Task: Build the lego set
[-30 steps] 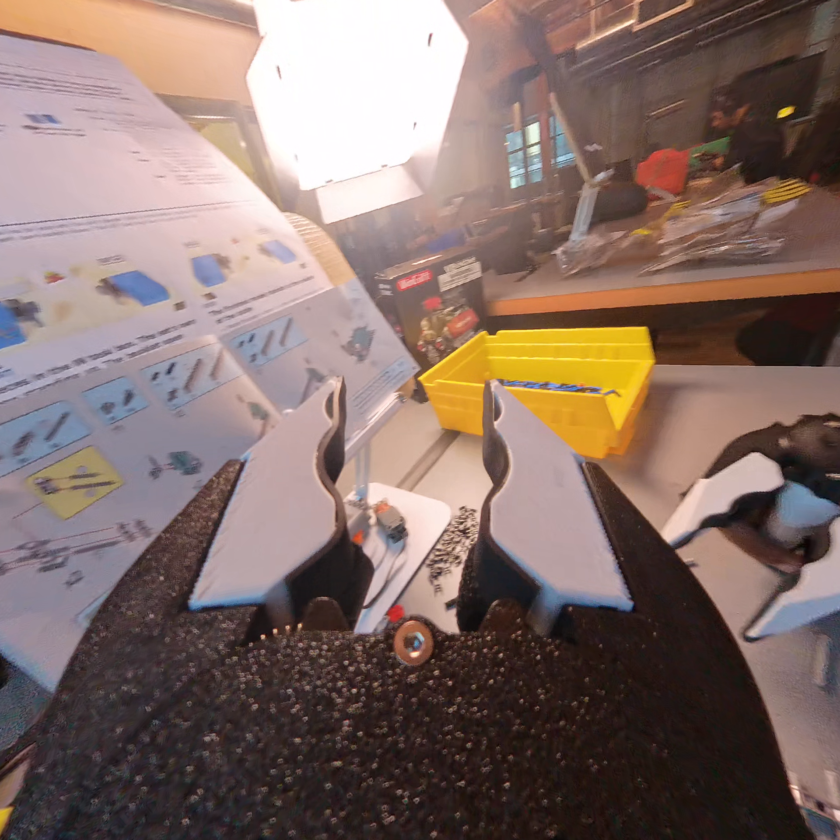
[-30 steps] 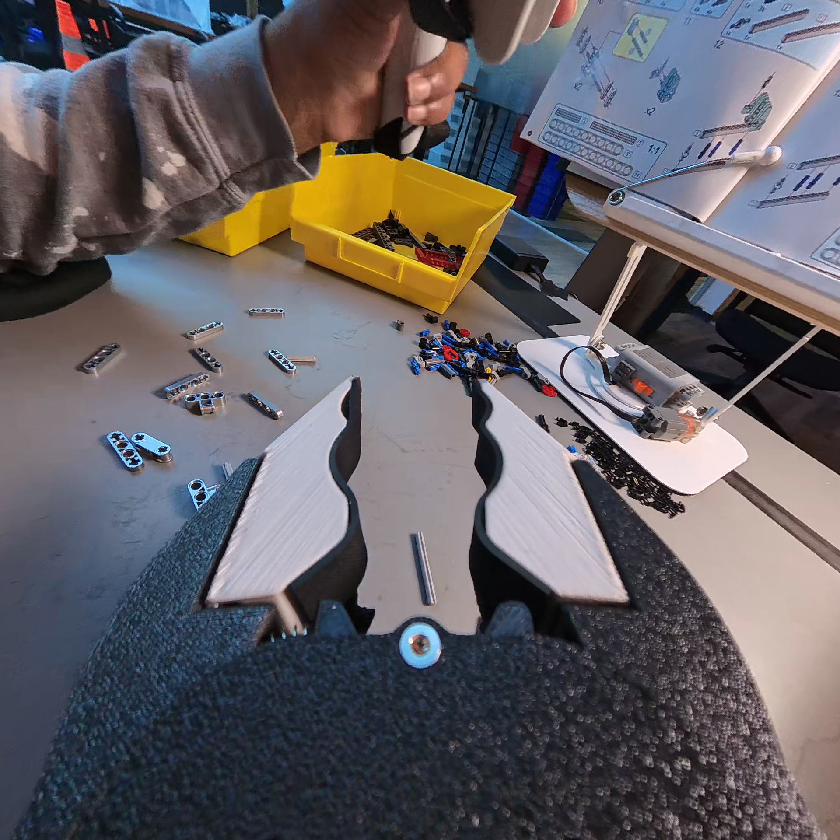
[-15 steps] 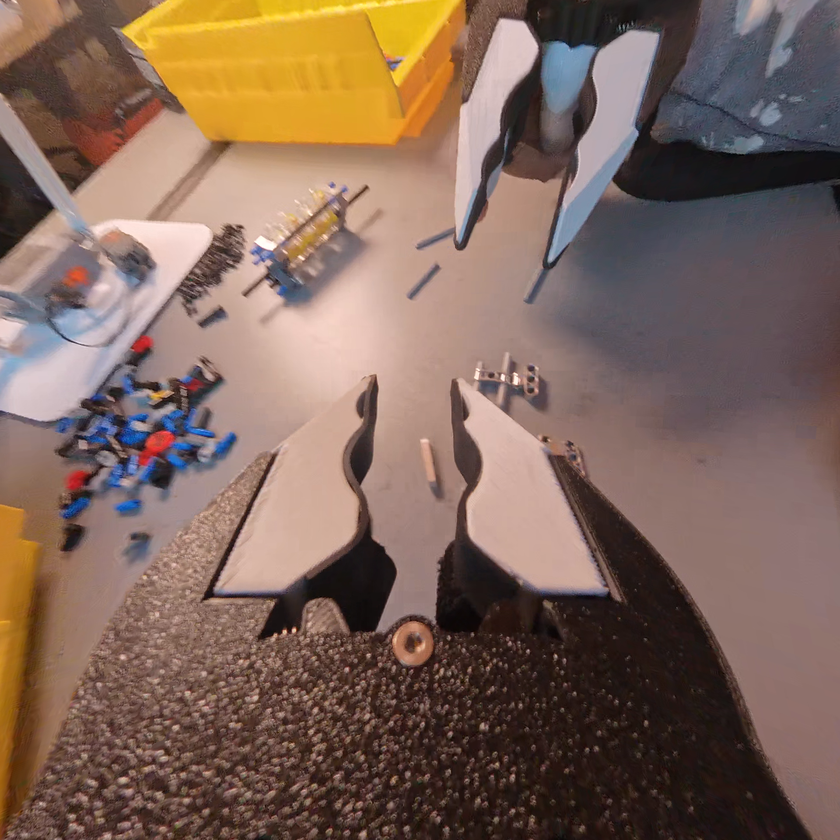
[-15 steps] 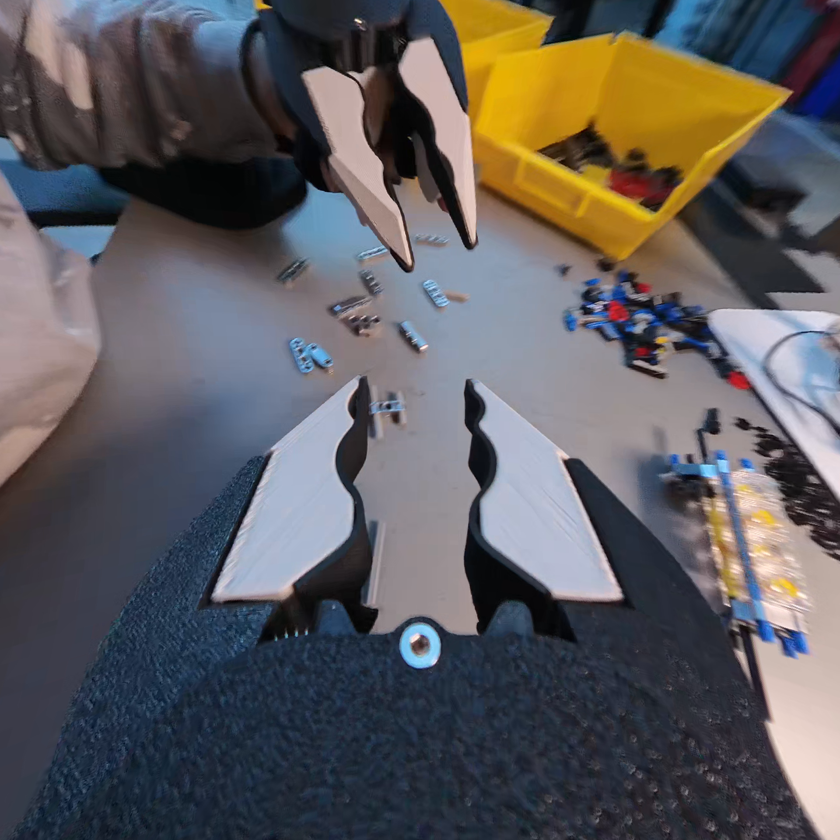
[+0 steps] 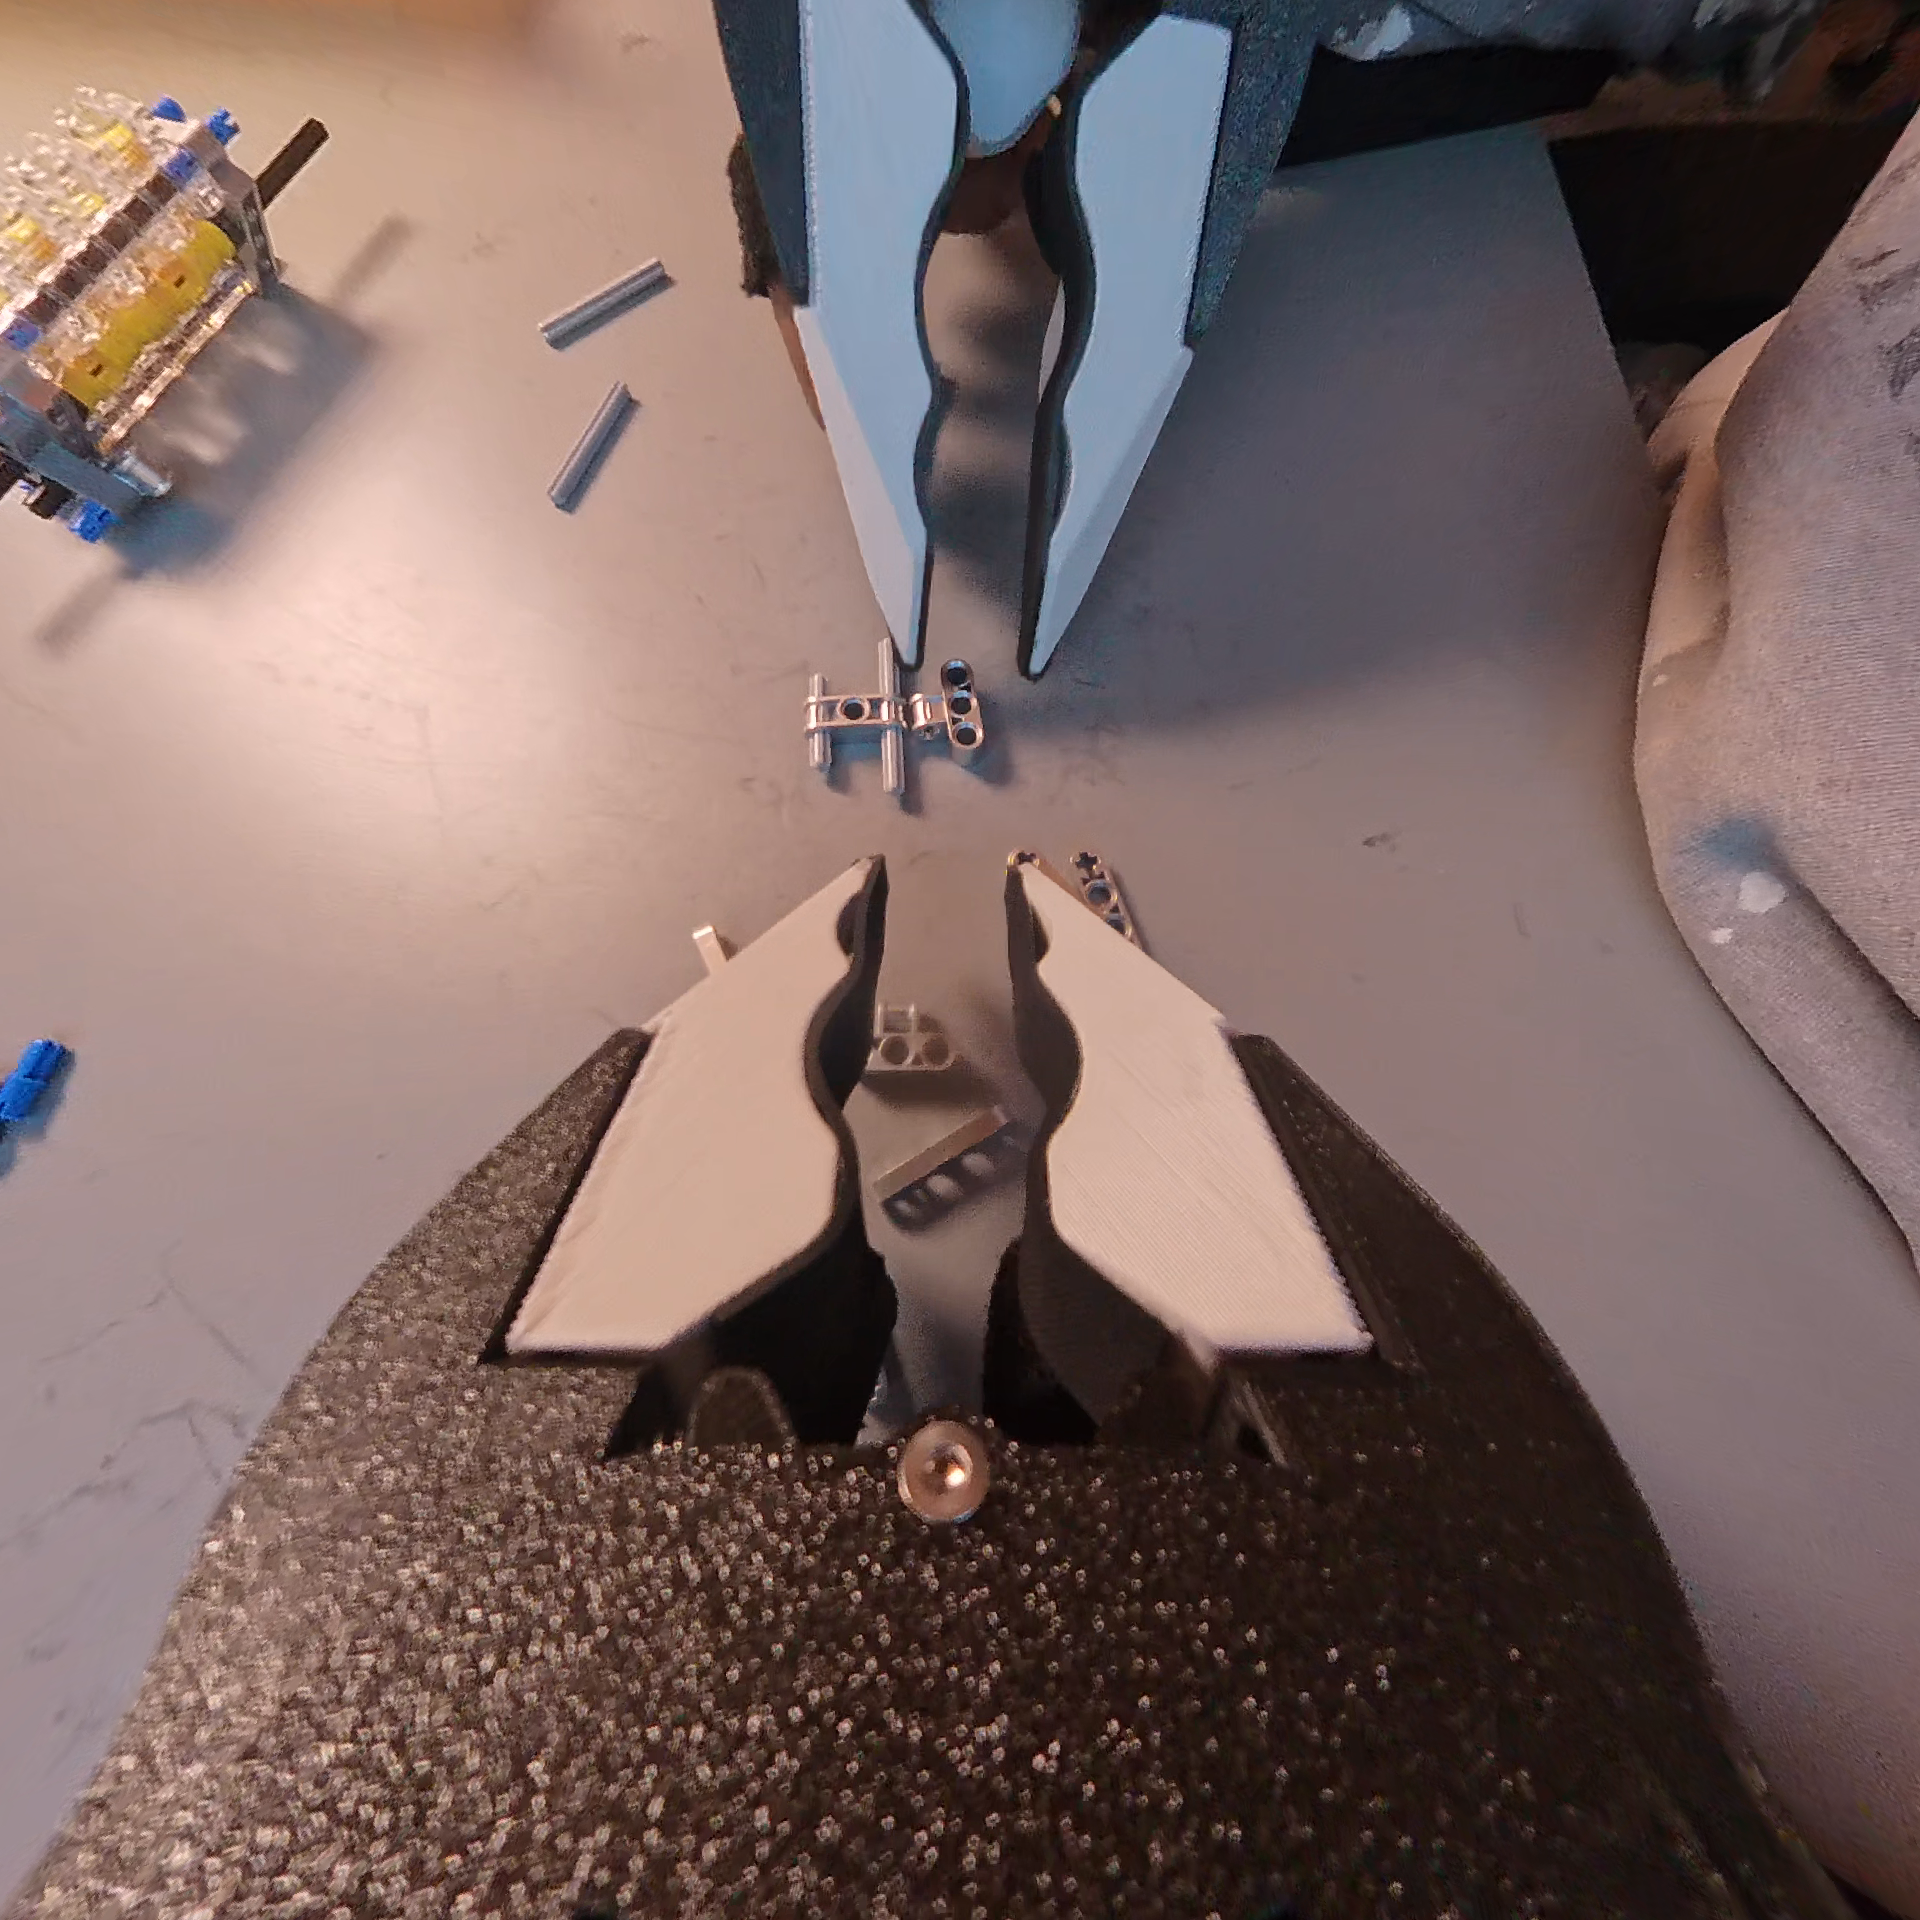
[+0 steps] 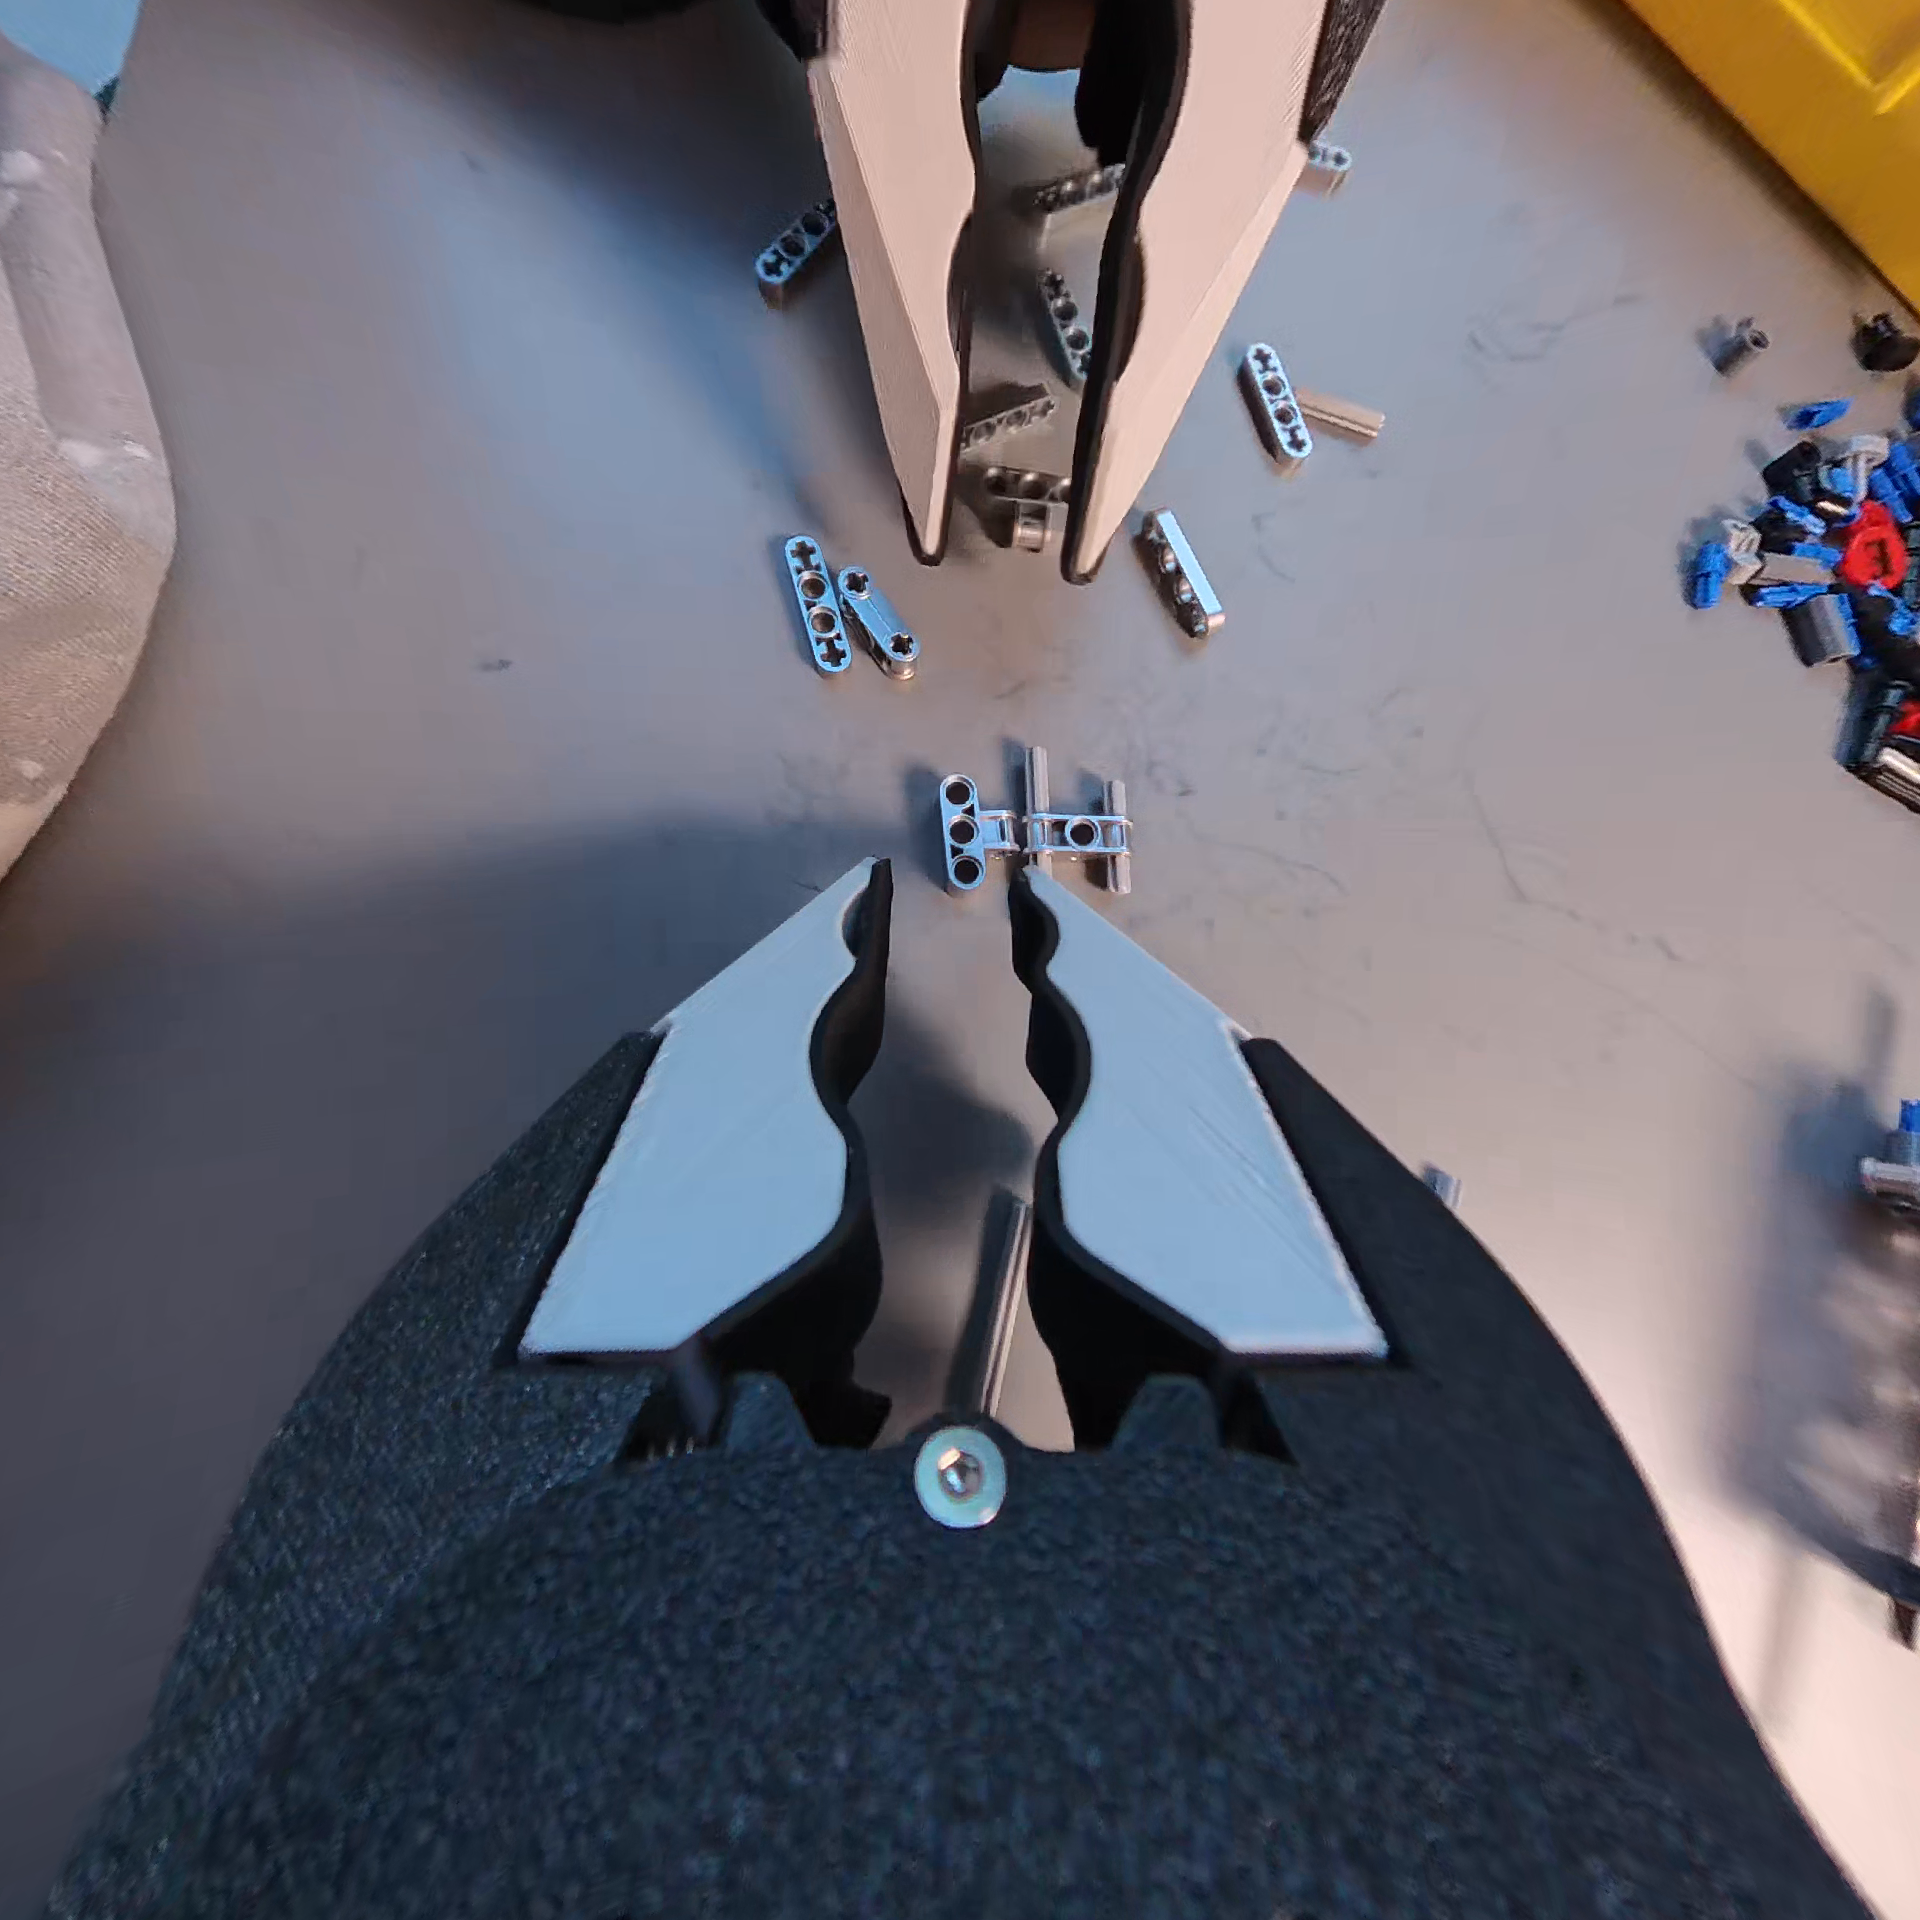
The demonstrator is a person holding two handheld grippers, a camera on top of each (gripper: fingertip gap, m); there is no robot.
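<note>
— Firstly, left gripper (image 5: 945, 862)?
— Jaws apart, empty, over loose grey beams (image 5: 940, 1164); small grey beam-and-axle assembly (image 5: 894, 717) lies just ahead on the grey table (image 5: 364, 831).
— Right gripper (image 6: 951, 868)?
— Parted, empty; tips just short of that assembly (image 6: 1034, 831), a grey axle (image 6: 992, 1299) beneath.

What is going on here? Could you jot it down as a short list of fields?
setting: grey table strewn with small building-toy parts
left gripper: open, empty, above loose grey beams
right gripper: open, empty, tips beside the small grey assembly
between the grippers: that small grey assembly, lying flat
also on the table: pile of blue, black and red pieces, clear and yellow block, two grey rods
edge of view: yellow bin
</note>
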